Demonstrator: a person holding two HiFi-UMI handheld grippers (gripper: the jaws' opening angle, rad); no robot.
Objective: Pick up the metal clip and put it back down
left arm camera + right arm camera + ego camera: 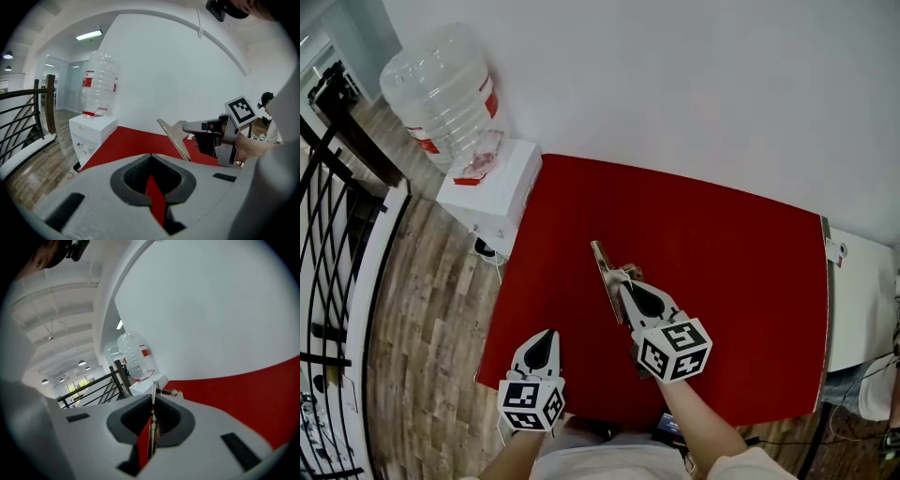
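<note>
The metal clip (607, 267) is a long, flat silver piece held above the red table (731, 272), slanting up and away. My right gripper (630, 284) is shut on its near end, over the table's middle front. In the right gripper view the clip (153, 392) shows edge-on as a thin strip between the pads. The left gripper view has the clip (174, 138) and the right gripper (194, 126) to its right. My left gripper (546, 335) hovers by the table's front left corner, shut with nothing in it.
A white water dispenser (492, 183) with a clear bottle (441, 89) stands off the table's left end. Black railing (333, 216) runs along the wood floor at far left. A white cabinet (862, 300) adjoins the table's right edge. A white wall lies behind.
</note>
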